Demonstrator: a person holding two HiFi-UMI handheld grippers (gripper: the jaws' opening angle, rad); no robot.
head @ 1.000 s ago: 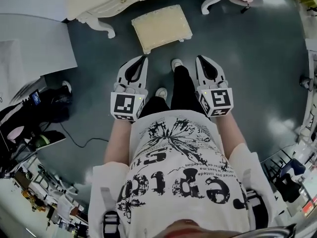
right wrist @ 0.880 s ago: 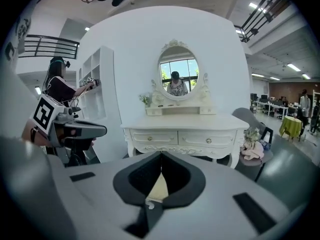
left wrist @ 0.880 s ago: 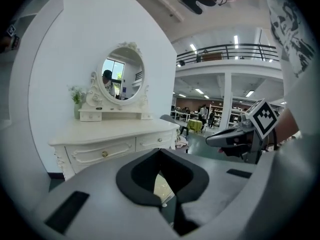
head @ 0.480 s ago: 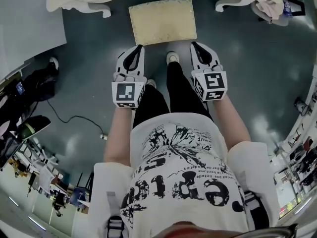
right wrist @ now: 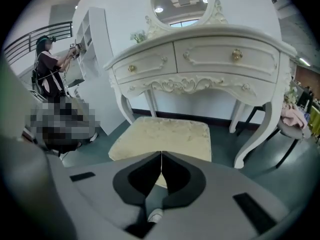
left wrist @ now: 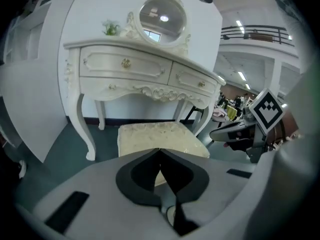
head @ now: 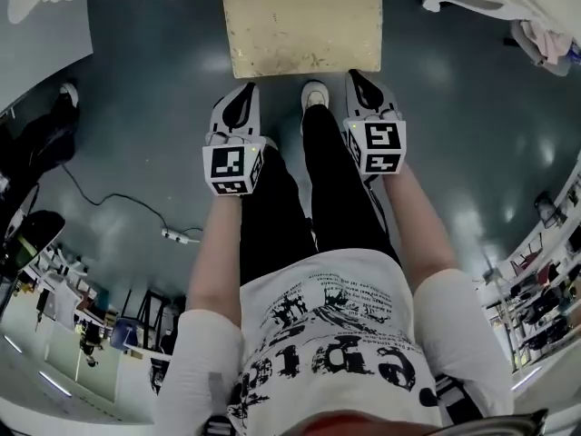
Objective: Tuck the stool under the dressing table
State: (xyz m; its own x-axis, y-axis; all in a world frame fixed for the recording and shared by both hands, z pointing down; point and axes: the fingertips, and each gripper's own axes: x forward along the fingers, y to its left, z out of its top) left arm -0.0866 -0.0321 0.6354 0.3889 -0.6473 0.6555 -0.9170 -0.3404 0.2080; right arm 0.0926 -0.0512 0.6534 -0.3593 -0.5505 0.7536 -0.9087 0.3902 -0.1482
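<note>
A cream padded stool point(head: 302, 24) stands on the dark floor just ahead of me, in front of the white dressing table point(right wrist: 200, 59). That stool point(left wrist: 159, 138) fills the middle of both gripper views point(right wrist: 162, 136). My left gripper point(head: 245, 90) is shut and empty, its tips a little short of the stool's near edge. The right gripper point(head: 355, 75) is also shut and empty, its tips at the stool's near right corner. The table's carved legs point(head: 458, 0) show at the top of the head view.
A round mirror point(left wrist: 162, 15) tops the table. My feet point(head: 314, 94) stand between the grippers. A cable point(head: 118, 203) runs over the floor at left. A chair with pink cloth point(head: 545, 39) stands at right. A person point(right wrist: 47, 71) is at far left.
I have stepped toward the stool: it grew and moved to the top of the head view, and both shut grippers came up close to its near edge.
</note>
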